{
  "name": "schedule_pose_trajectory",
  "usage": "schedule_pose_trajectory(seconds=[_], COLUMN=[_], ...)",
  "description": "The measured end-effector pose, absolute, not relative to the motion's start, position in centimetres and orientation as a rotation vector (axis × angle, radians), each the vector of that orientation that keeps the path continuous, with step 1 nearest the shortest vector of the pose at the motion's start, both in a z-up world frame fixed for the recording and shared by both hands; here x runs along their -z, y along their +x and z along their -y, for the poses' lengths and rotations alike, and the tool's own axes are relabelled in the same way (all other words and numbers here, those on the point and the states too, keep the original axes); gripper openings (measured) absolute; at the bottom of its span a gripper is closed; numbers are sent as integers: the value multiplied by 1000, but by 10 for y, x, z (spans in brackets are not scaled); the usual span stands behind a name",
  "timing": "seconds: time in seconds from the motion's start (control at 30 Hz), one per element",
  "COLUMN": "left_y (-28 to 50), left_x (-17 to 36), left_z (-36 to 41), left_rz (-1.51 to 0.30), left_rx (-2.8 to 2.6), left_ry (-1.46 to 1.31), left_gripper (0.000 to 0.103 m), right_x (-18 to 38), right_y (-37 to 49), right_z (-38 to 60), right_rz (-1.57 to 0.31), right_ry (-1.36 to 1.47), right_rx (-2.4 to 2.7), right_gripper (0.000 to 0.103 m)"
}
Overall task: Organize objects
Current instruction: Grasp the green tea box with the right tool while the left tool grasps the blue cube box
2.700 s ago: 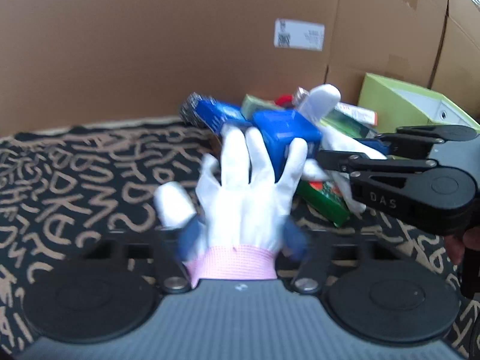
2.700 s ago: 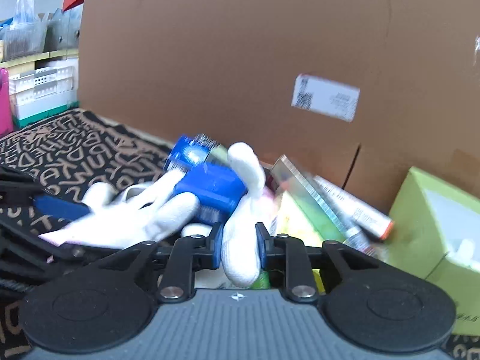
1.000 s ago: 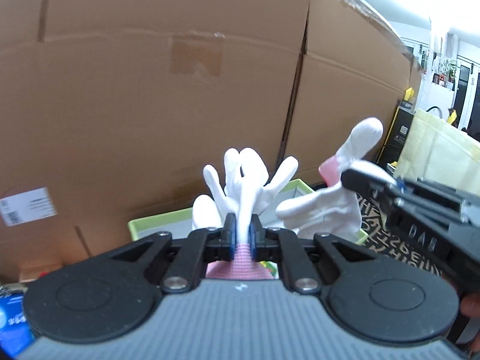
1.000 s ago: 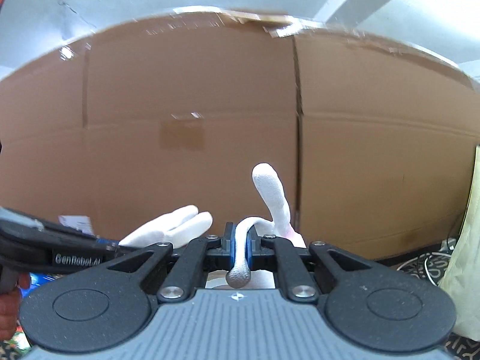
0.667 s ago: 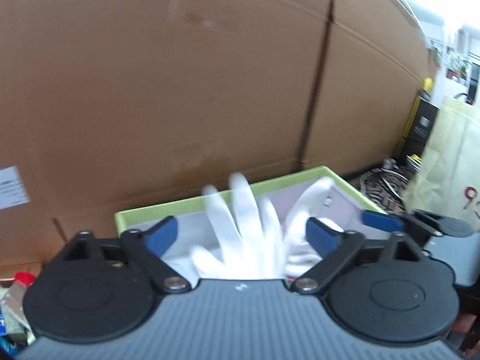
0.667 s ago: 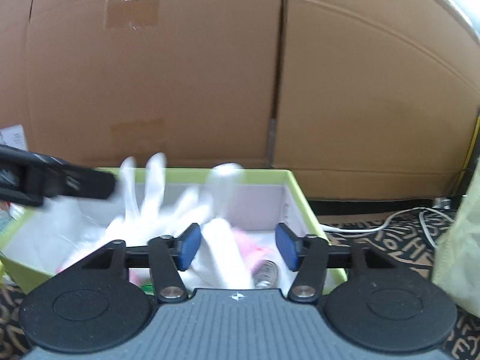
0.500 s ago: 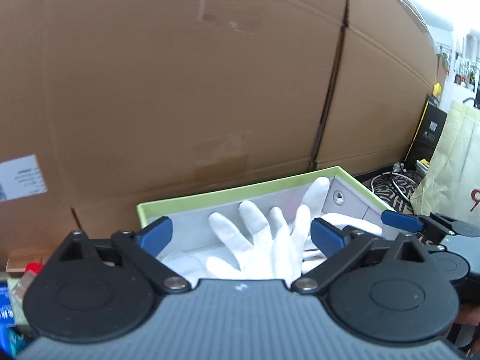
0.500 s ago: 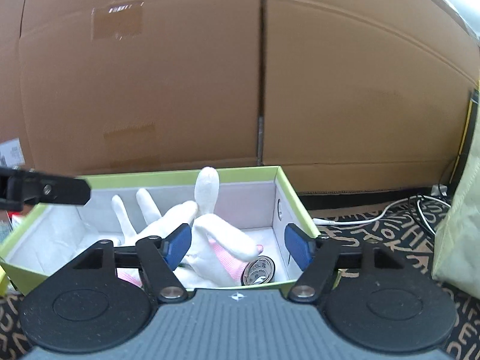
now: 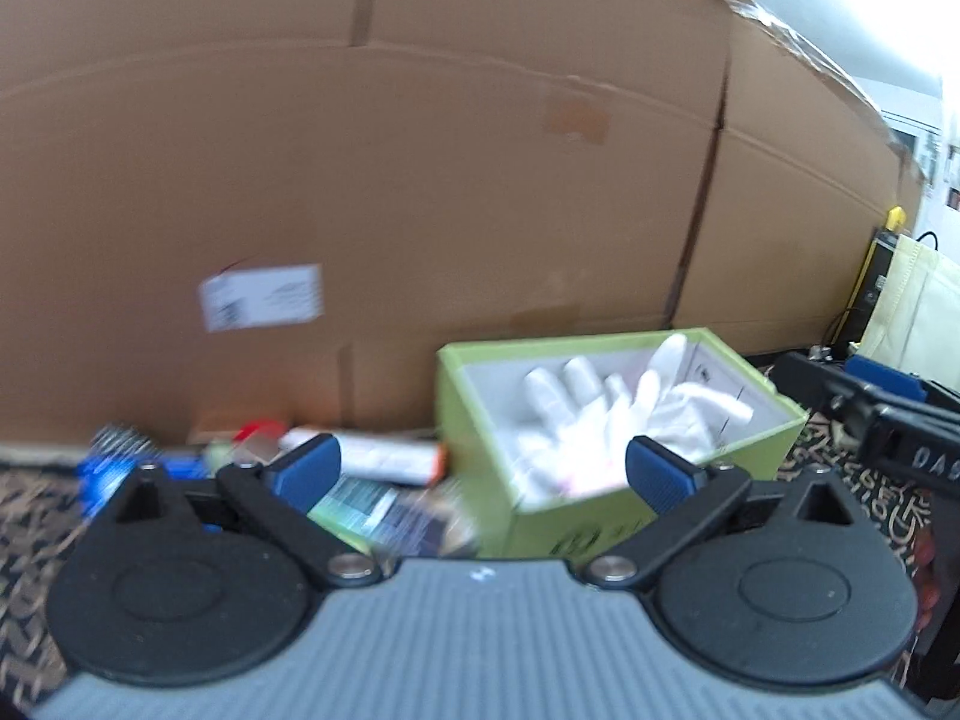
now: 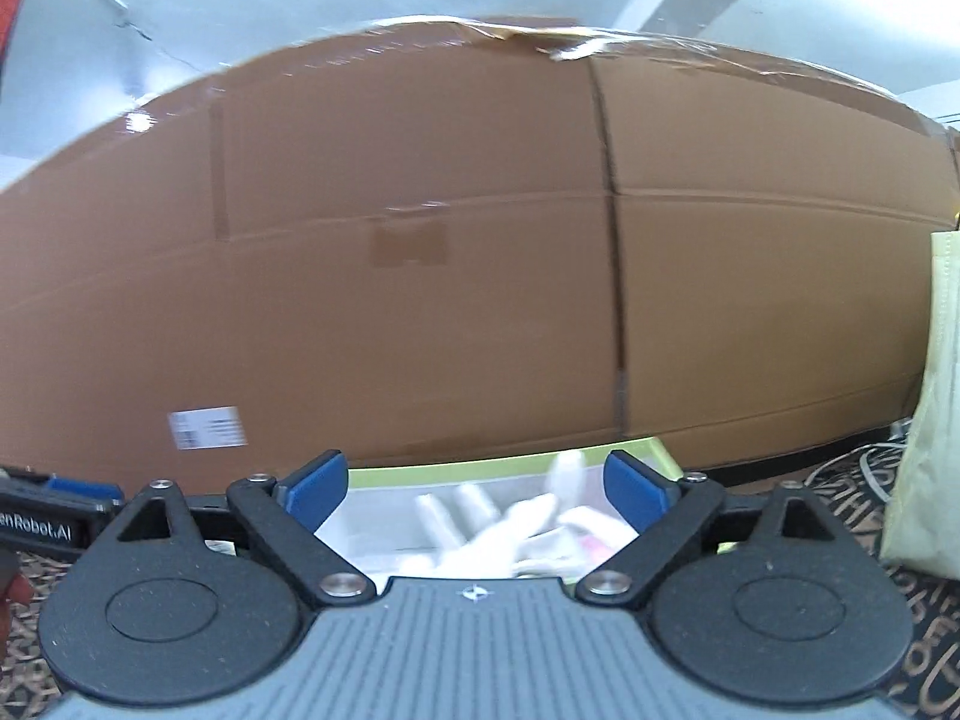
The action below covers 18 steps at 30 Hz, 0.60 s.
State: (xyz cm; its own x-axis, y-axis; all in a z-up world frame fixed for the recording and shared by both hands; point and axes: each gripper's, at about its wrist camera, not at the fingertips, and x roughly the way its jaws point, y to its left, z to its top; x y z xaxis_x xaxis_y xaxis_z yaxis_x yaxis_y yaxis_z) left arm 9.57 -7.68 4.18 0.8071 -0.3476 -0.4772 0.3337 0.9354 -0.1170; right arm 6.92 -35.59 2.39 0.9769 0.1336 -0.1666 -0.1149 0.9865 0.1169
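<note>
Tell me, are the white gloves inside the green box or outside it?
Inside. In the left wrist view the white gloves lie within the walls of the open green box, fingers spread upward; neither claw holds them.

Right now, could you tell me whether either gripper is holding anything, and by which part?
Nothing is held. The left gripper is open; the right gripper is opening, empty. The white gloves lie loose in the green box.

We see both views softened by motion blur: the label [image 9: 261,297] on the cardboard wall [image 9: 420,180] smears, and the clutter at lower left streaks. Daylight glares white at the upper right of the left view. The fisheye bows the wall's top edge. The white gloves [image 10: 510,525] blur in the right view.
</note>
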Motion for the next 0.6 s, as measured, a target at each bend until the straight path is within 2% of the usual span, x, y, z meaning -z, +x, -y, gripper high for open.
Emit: schedule_pose_trajectory(seconds=[0.23,0.6], left_y=[54,24], left_x=[-16,24], left_z=[6,-64], left_rz=[-560,-606], left_rx=[219,59], left_ry=[-114,-155], left_gripper=[103,103], right_x=[-1,56], right_y=[39,36], right_z=[317,237], right_rz=[-239,-443], right_ry=[116,43], right_rx=[-236,-401], right_gripper=[97,97])
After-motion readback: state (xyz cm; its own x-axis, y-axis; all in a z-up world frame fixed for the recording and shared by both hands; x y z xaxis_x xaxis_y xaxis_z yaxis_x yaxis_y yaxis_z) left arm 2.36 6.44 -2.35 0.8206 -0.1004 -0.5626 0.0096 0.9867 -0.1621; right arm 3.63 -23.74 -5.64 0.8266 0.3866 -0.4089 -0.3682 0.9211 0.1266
